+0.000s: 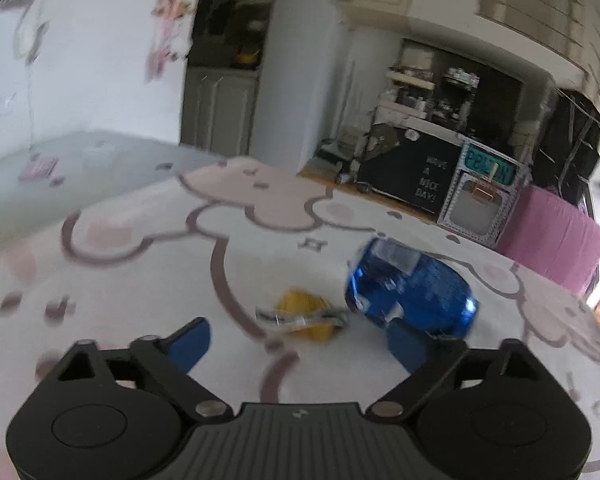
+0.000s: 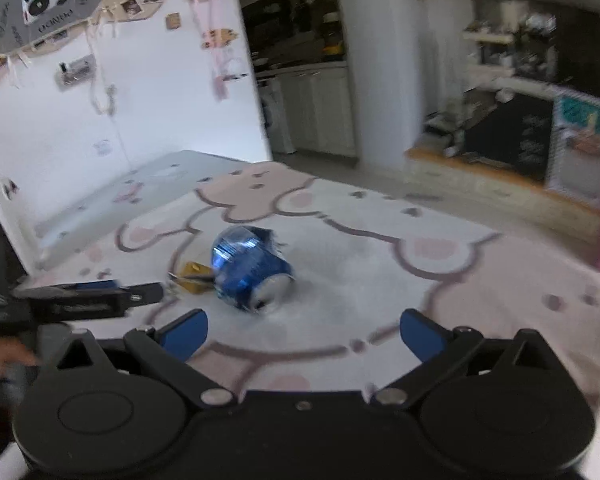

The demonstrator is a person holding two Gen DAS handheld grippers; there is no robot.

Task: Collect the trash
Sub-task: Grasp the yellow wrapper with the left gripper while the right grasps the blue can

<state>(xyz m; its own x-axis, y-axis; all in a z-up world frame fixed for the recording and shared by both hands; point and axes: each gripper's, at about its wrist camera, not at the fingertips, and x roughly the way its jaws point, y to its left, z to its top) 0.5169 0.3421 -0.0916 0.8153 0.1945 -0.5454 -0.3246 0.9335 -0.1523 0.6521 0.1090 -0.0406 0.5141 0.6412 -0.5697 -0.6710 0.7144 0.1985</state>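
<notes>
Blue can (image 2: pixel 250 268) and yellow scrap (image 2: pixel 194 276), seemingly crumpled, lie uncollected on rug (image 2: pixel 440 280); left gripper (image 1: pixel 300 340) and right gripper (image 2: pixel 304 330) both spread, empty.

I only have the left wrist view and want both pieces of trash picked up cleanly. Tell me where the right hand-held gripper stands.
Observer: The right hand-held gripper is open and empty, aimed at the crushed blue can lying ahead of it on the rug.
Operator: Now report how my left hand-held gripper looks from that side.
Observer: The left hand-held gripper points in from the left, its tip close beside the yellow wrapper. It is too blurred to tell whether they touch.
Operator: Check the can's end.
Observer: A pale round end of the can faces the right wrist camera, low on its near side.
</notes>
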